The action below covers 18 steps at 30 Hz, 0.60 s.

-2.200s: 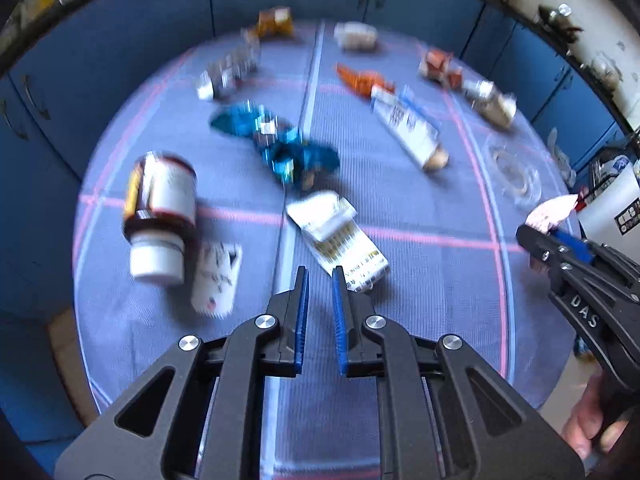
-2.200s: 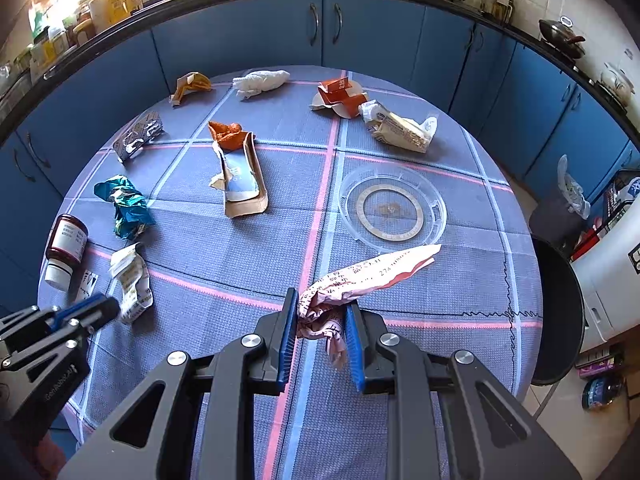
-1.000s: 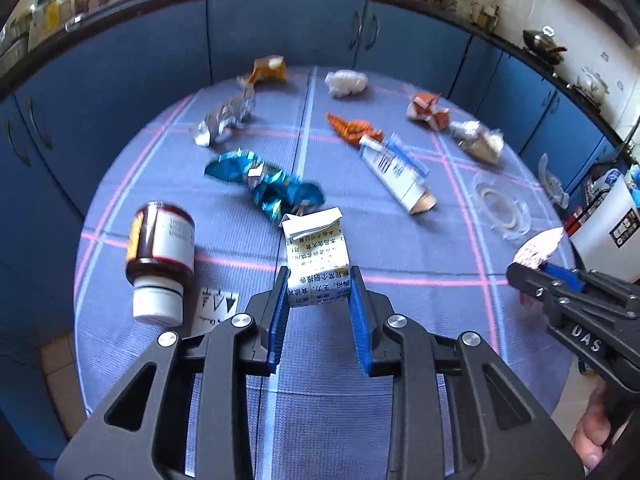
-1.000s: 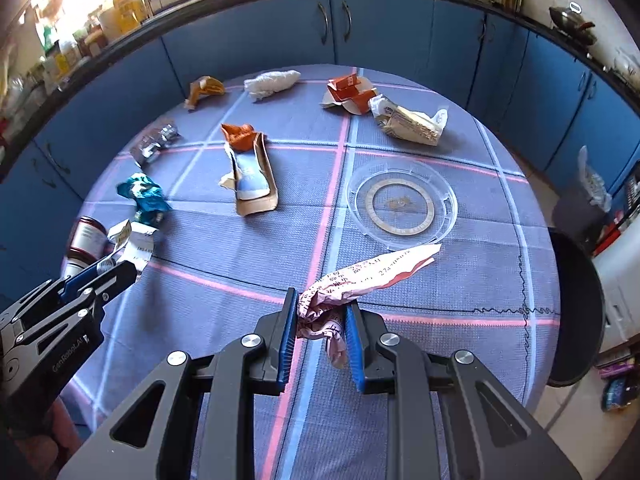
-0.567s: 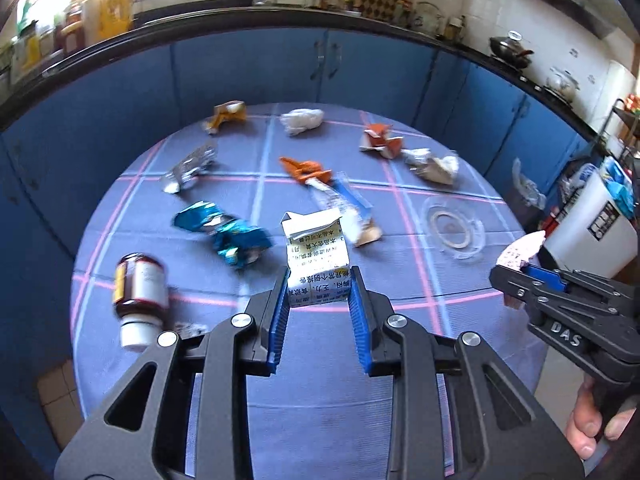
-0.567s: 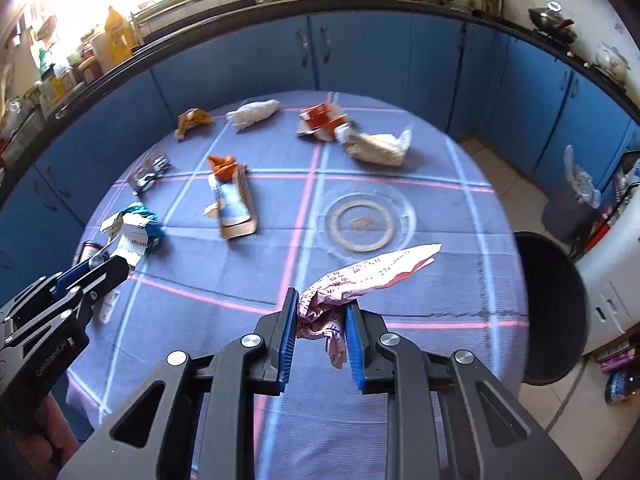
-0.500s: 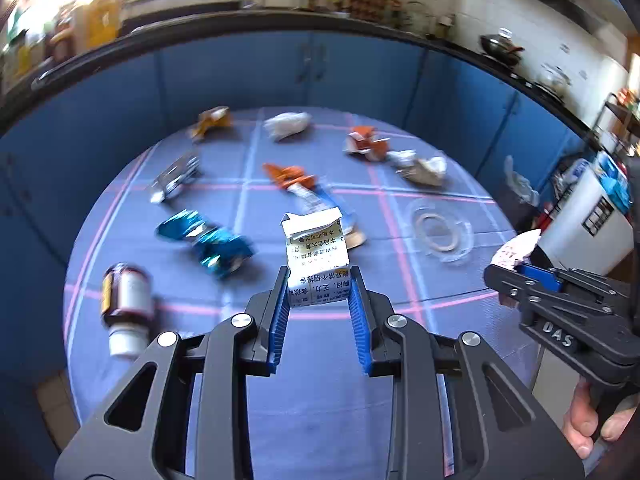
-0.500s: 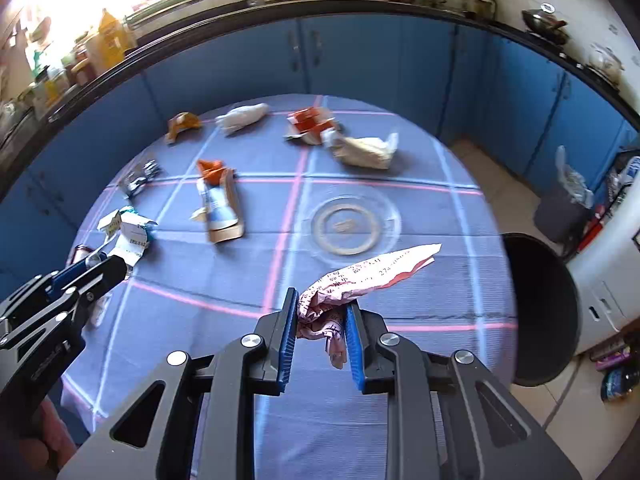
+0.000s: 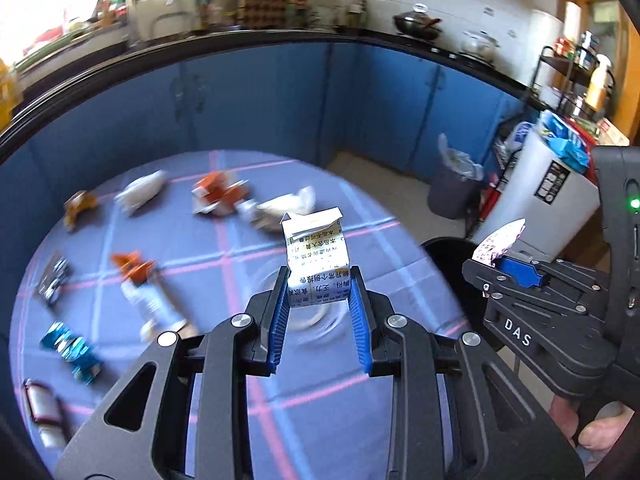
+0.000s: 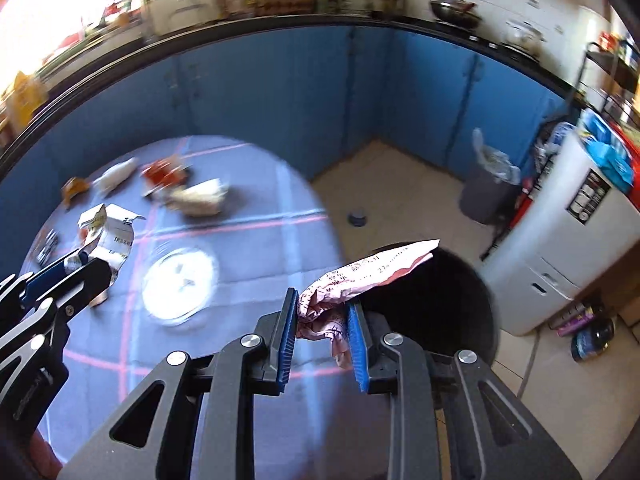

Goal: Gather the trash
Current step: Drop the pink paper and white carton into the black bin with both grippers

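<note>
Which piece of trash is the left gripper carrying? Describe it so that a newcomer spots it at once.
Start at the round table with the blue checked cloth, then look just above its right edge. There the left gripper pinches a small white carton. Its boxy shape and black printing set it apart from the crumpled wrappers below.

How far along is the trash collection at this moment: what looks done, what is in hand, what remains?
Done: nothing can be seen inside the black bin.

In hand: the left gripper clamps a small white carton; the right gripper holds a crumpled pink paper by the bin.

Left: on the table, an orange wrapper, a blue foil wrapper, a brown bottle and more.
</note>
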{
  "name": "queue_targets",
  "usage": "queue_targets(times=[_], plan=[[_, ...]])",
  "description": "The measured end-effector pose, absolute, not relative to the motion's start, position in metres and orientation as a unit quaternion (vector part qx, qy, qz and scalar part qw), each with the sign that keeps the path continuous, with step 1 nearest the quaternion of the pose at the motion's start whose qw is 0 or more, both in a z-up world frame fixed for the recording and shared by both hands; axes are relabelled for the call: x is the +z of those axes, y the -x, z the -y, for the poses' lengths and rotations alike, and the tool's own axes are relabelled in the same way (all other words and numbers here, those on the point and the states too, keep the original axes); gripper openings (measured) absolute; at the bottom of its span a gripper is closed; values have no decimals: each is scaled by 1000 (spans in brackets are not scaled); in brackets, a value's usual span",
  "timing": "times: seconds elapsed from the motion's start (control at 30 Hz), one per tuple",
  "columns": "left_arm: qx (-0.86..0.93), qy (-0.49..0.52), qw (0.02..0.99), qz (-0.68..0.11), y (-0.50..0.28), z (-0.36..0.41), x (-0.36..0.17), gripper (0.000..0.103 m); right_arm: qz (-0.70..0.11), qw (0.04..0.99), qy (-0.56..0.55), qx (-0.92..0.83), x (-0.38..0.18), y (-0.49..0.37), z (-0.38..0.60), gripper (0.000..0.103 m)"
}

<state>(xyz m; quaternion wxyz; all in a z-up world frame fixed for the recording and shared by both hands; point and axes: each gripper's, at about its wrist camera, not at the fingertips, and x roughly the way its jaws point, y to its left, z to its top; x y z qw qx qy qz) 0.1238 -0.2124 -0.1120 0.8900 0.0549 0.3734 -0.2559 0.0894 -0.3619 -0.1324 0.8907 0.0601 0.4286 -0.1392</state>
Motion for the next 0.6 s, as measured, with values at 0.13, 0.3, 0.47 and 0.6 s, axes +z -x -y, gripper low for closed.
queue_targets(times=[0.13, 0.3, 0.47, 0.6], plan=[[-279, -63, 887, -363, -135, 250, -105, 30, -419, 889, -57, -177, -130, -94, 395, 25], [-298, -67, 883, -356, -147, 289, -100, 30, -423, 880, -71, -204, -132, -103, 431, 37], [-307, -70, 880, -356, -160, 317, -101, 30, -401, 885, -91, -218, -129, -101, 458, 83], [-311, -68, 876, -361, -167, 334, -102, 30, -401, 884, -91, -223, -130, -102, 471, 83]])
